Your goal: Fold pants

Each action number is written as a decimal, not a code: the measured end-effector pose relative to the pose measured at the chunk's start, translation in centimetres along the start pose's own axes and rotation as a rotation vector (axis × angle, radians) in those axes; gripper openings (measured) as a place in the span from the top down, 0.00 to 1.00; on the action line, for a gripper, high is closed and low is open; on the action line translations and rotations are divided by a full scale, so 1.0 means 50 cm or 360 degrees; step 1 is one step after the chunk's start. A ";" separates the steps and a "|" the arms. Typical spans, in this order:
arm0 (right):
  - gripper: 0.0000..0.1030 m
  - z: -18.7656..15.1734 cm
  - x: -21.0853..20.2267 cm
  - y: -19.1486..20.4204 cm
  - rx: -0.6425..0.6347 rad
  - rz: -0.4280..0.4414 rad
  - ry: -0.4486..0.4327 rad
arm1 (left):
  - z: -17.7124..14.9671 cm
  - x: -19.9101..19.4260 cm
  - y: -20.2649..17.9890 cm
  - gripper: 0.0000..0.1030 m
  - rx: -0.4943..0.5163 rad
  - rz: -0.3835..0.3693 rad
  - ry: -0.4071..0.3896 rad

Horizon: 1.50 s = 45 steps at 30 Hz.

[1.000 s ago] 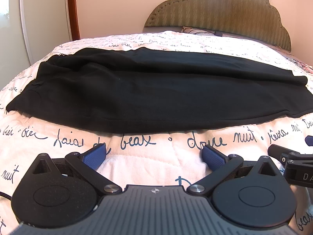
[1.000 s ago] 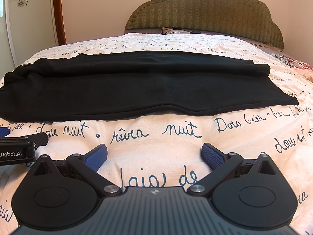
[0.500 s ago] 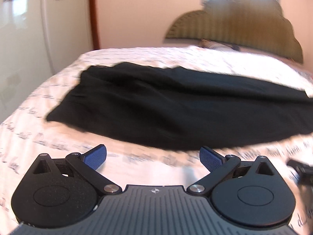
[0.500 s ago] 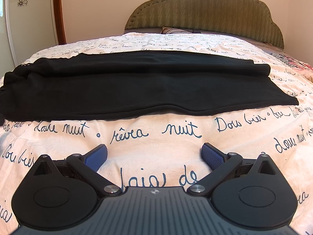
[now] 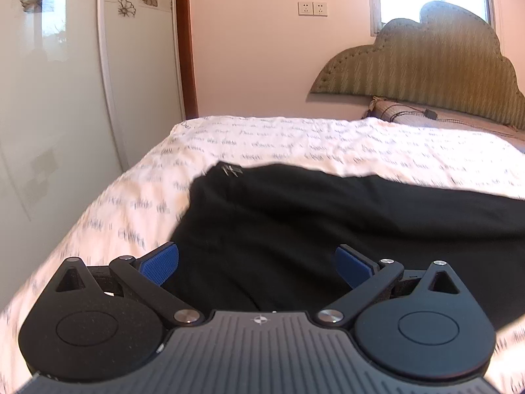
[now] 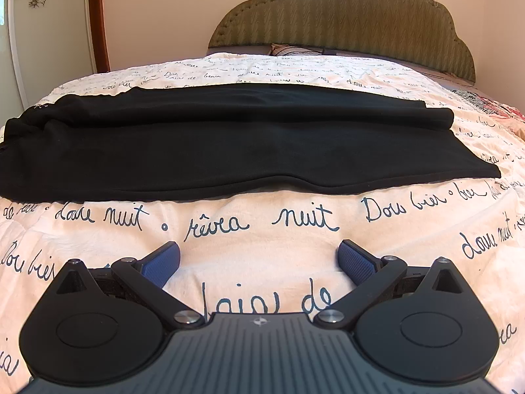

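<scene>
Black pants [image 6: 236,144] lie flat across the bed, folded lengthwise, with the waist end at the left and the leg ends at the right. My left gripper [image 5: 257,262] is open and empty, over the waist end of the pants [image 5: 311,229], with its fingers apart above the black cloth. My right gripper [image 6: 259,259] is open and empty, over bare bedspread in front of the middle of the pants' near edge.
The bedspread [image 6: 295,223] is cream with dark handwritten words. A green padded headboard [image 6: 344,16] and a pillow [image 5: 426,118] are at the far end. A white wardrobe door [image 5: 49,115] stands left of the bed's left edge.
My left gripper has swung left and forward, from in front of the pants to over their waist end. The right gripper has stayed still.
</scene>
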State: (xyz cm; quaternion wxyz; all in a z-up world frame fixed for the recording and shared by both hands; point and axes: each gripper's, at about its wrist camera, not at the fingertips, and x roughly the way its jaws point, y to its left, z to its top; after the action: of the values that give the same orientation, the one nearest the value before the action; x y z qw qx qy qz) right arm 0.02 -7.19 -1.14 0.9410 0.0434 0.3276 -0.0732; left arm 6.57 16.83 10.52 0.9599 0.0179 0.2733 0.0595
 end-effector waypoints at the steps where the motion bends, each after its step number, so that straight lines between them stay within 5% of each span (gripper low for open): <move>1: 0.00 0.000 0.000 -0.001 0.0000 0.0001 -0.0001 | 0.020 0.020 0.019 0.00 -0.0025 0.0005 0.0001; 11: 0.00 0.000 0.003 0.000 0.0000 0.0004 0.0004 | 0.161 0.250 0.208 0.00 -0.0508 -0.0248 0.0161; 19: 0.00 0.002 0.007 -0.002 0.0005 0.0008 0.0008 | 0.187 0.418 0.289 0.01 -0.0916 -0.0579 0.0389; 27: 0.00 0.038 0.004 0.005 -0.0071 -0.0025 0.0004 | 0.163 0.537 0.265 0.01 -0.0875 -0.0627 0.0598; 32: 0.00 0.138 -0.026 0.016 -0.0207 0.0039 -0.0298 | 0.165 0.580 0.266 0.02 -0.0867 -0.0669 0.0616; 38: 0.00 0.242 -0.002 0.055 -0.0515 0.0034 -0.0553 | 0.191 0.604 0.256 0.29 -0.0814 -0.0678 0.0624; 45: 0.00 0.305 0.047 0.100 -0.0631 0.0201 -0.0549 | 0.188 0.615 0.266 0.48 -0.0803 -0.0713 0.0599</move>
State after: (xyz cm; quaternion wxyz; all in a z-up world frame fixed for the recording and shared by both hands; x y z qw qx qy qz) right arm 11.97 -4.50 9.51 0.9757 -0.1345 0.1671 0.0449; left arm 36.08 33.81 3.33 0.8565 -0.2901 0.4186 -0.0841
